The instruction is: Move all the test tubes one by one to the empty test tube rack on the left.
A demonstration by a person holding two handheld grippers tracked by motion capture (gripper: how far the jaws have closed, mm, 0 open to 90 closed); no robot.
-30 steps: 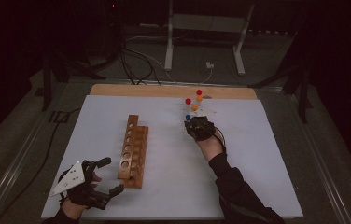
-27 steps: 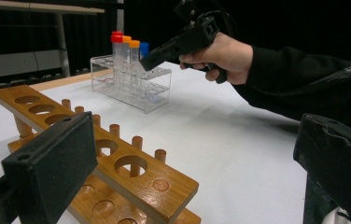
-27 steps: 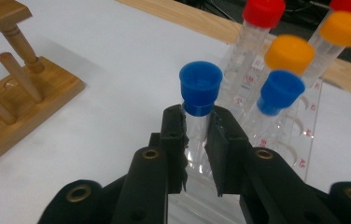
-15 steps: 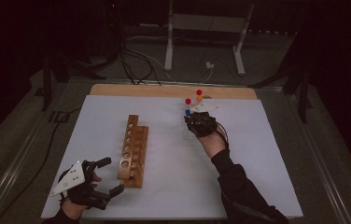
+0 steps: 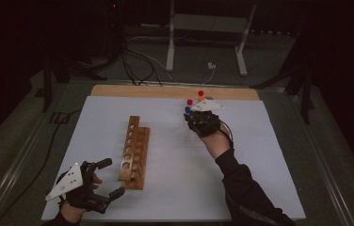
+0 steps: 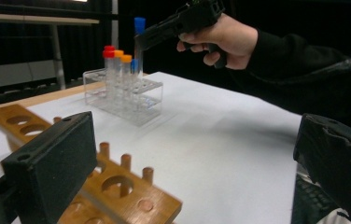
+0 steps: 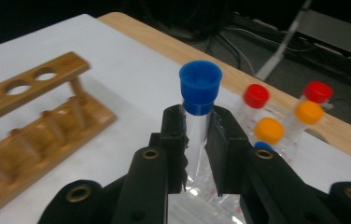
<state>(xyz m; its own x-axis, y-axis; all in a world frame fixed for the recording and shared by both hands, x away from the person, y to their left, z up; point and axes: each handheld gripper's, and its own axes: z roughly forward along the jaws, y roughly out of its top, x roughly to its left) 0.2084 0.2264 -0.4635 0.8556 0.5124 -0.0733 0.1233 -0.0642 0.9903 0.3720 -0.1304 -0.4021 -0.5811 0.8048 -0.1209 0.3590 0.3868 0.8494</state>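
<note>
High view: right gripper (image 5: 191, 115) at 1 o'clock, clamped on blue-capped tube (image 5: 187, 110) just above clear rack (image 5: 202, 104); left gripper (image 5: 107, 180) at 7 o'clock, jaws apart, beside wooden rack (image 5: 133, 151). Left gripper view: tube (image 6: 139, 35) lifted above clear rack (image 6: 122, 95), 11 o'clock. Right gripper view: jaws pinch tube (image 7: 200, 91) below cap.

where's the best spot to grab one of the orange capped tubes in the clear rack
Probably the bare tube wall just under the cap, coming from above. The orange-capped tube stands upright in the clear rack with red-capped tubes close beside it, so only its top stands clear. The right claw holds the blue-capped tube the same way.
</note>
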